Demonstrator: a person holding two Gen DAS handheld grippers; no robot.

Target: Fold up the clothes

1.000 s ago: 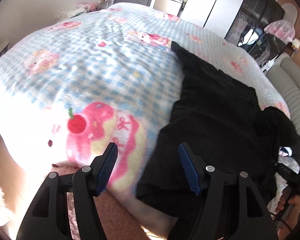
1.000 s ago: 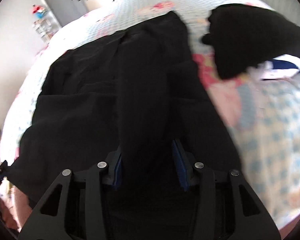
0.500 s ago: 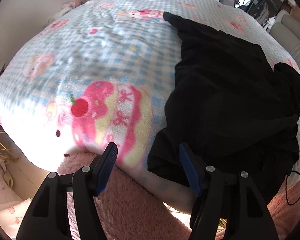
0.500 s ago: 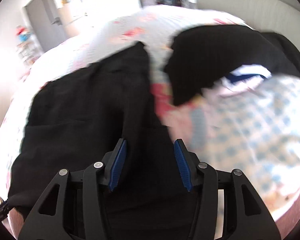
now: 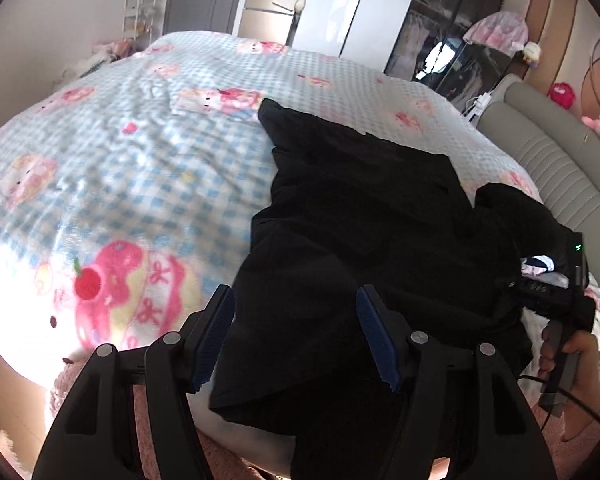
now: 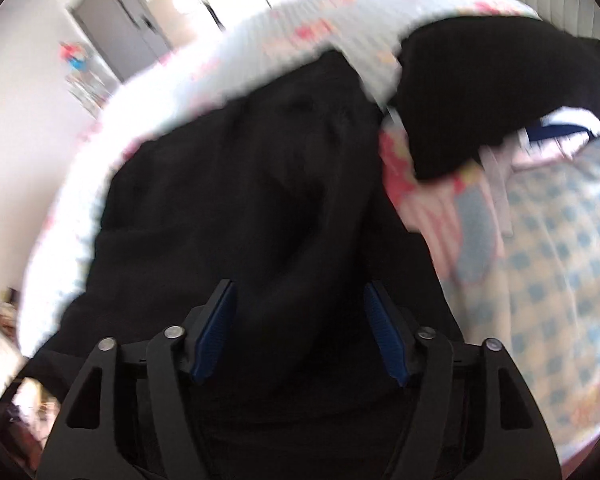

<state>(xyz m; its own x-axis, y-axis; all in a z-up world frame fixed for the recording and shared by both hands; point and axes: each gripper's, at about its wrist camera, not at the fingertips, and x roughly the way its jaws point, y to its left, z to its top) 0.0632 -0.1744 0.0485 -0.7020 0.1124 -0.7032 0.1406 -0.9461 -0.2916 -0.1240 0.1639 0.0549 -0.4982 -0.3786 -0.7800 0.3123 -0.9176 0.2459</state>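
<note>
Garment: the large black soft-cloth garment (image 5: pixel 364 216) is lying spread over the blue-and-white checked blanket with pink cartoon prints (image 5: pixel 132 168), filling the centre and lower right of the left view, its near hem hanging over the bed edge.
Left gripper (image 5: pixel 296 334): my jaws are standing wide apart, holding nothing; the hem is lying between and beyond the blue pads.
Right gripper (image 6: pixel 302 334): my jaws are gaping about as wide; black cloth is bulging between them, though the blur is hiding whether any of it is caught.
Second pile: a smaller black bundle (image 6: pixel 496 92) is sitting at upper right of the right view, apart from the main garment.
Doing it well: I am judging that each hem corner needs a single layer pinched, evenly, so the fold is landing square.
</note>
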